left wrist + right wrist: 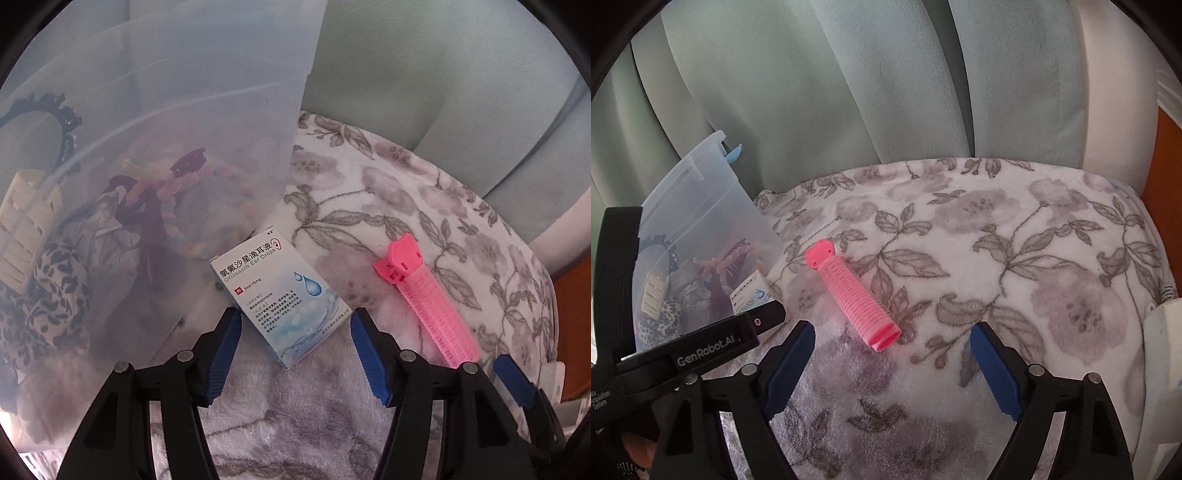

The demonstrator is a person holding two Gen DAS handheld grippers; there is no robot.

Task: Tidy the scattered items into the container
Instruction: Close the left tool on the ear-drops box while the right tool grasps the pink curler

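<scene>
A white and blue ear-drops box (280, 299) lies on the floral blanket (406, 206), its far corner against the translucent plastic container (184, 110). My left gripper (295, 317) stands open with the box between its fingertips, which are very close to its edges. A pink hair roller (855, 291) lies on the blanket, its open end between the spread fingers of my right gripper (892, 330), which is open and not touching it. The container (701, 206) holds hair clips, scrunchies and a headband. The roller (424, 299) also shows in the left wrist view.
Pale green curtains (849, 92) hang behind the blanket-covered surface. A white cable and a white device (1161, 332) sit at the right edge, beside an orange-brown panel (1169, 155). The left gripper's black body (701, 350) lies low left in the right wrist view.
</scene>
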